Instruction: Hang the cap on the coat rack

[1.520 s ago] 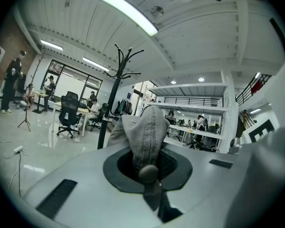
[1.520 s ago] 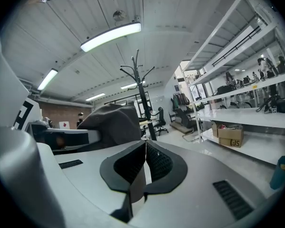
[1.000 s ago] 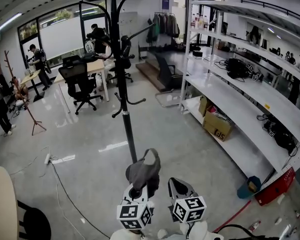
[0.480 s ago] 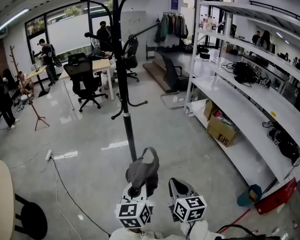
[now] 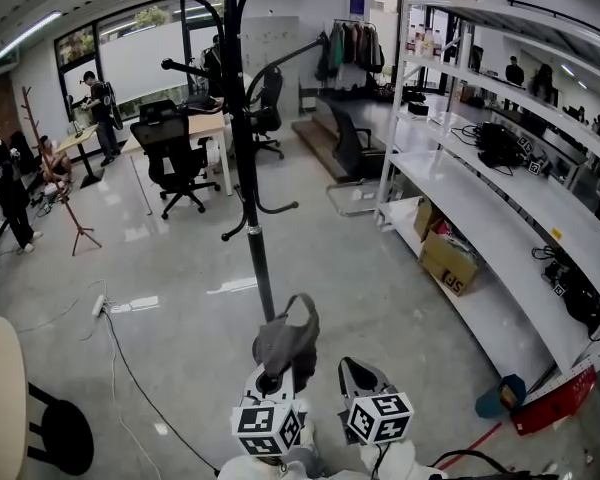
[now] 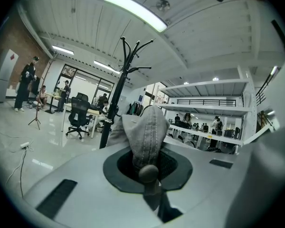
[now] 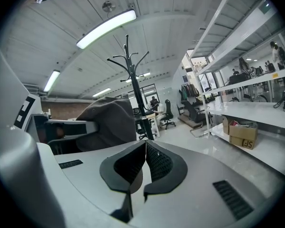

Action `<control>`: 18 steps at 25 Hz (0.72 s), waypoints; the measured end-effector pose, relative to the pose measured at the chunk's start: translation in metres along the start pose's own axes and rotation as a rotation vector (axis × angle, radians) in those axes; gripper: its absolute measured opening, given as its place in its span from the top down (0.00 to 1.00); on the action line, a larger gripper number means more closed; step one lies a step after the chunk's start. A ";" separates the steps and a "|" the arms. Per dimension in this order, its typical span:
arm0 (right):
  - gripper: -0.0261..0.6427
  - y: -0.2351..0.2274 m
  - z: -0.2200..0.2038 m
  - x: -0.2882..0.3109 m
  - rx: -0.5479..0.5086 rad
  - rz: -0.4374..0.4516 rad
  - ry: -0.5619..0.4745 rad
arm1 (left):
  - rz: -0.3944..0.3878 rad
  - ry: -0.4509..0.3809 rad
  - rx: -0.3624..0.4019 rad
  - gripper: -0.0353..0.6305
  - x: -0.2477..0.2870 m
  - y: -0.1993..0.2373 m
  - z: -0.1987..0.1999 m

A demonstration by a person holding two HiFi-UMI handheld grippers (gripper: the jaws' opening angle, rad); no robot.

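- The cap is soft grey cloth with sewn lines running up it and a small round button on top
- It sits in the left gripper, near the bottom of the head view; the jaws are clamped on the cloth and the cap stands up above them
- The right gripper is just to the right of the cap and does not touch it; its jaws are pressed together with nothing between them
- The insides of the jaws are black, with a bumpy grid of little dots, and the gripper bodies are smooth light grey plastic
- Each gripper has a marker cube with black and white squares on it
- The coat rack is a thin black metal pole with curved hooks high up and a few short hooks lower down; it stands on the floor just beyond the cap
- The top of the coat rack is cut off by the picture edge in the head view, and its foot is hidden behind the cap
- The floor is grey and shiny, with a thin dark cable lying across it on the left
- On the right are long white shelves; a brown cardboard box sits on the lowest one
- Far off on the left are a black office chair and a pale bench, with people too small to make out well
- I cannot tell where the brim of the cap is
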State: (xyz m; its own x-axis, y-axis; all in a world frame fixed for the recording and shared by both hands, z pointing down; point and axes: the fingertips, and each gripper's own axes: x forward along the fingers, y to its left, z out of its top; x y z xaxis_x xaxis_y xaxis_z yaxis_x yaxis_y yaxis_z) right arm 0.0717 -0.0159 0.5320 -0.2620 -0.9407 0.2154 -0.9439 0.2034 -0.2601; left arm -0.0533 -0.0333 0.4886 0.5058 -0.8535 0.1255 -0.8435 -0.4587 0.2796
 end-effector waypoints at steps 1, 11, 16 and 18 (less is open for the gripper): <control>0.94 -0.002 0.000 0.002 0.003 0.002 0.000 | 0.000 0.003 0.002 0.92 0.003 0.000 -0.001; 0.94 -0.014 0.005 0.032 0.012 0.014 0.000 | 0.019 -0.003 0.012 0.92 0.031 0.012 0.005; 0.94 -0.019 0.014 0.054 0.003 0.029 -0.004 | 0.034 0.005 0.004 0.92 0.053 0.023 0.007; 0.94 -0.019 0.023 0.063 -0.002 0.038 -0.015 | 0.037 0.004 0.002 0.92 0.062 0.027 0.010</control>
State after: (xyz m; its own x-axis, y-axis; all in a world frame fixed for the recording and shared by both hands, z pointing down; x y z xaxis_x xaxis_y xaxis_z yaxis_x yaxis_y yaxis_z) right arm 0.0778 -0.0855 0.5292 -0.2952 -0.9361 0.1914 -0.9337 0.2401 -0.2656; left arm -0.0464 -0.1011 0.4942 0.4749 -0.8688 0.1400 -0.8621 -0.4273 0.2723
